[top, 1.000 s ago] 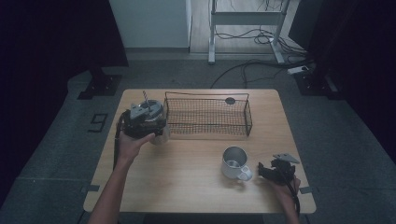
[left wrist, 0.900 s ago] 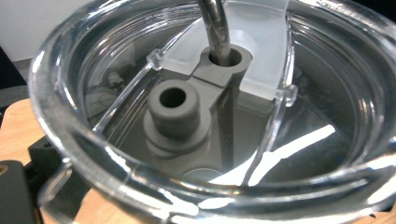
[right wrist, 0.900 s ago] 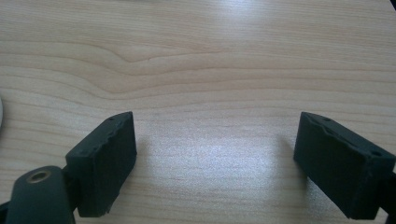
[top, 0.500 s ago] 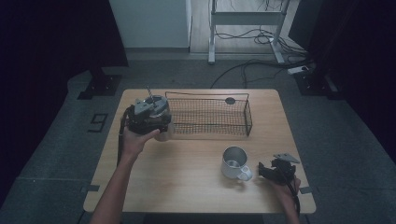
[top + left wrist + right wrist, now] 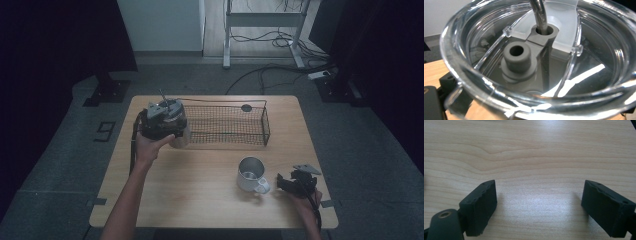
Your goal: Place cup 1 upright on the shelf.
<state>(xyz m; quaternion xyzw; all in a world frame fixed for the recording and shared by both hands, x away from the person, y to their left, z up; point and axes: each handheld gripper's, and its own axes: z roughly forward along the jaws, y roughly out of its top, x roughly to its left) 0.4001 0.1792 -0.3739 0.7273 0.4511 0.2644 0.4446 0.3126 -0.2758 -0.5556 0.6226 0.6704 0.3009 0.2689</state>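
Left gripper (image 5: 167, 131) clamps a steel tumbler (image 5: 179, 134), clear lid (image 5: 534, 50), at the table's (image 5: 200, 200) 10 o'clock. Likely rigid, slick, top-heavy; grip mid-wall. Right gripper (image 5: 540, 206) at 4 o'clock: jaws apart, empty.

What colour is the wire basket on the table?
Black; the wire basket shows best in the high view.

Clear-lidded tumbler (image 5: 176, 125) with metal straw (image 5: 539, 15) — upright, held at wire basket's (image 5: 227, 125) left end.

The left gripper (image 5: 161, 120) is raised, jaws gripping; the right gripper (image 5: 295, 182) rests low, jaws apart.
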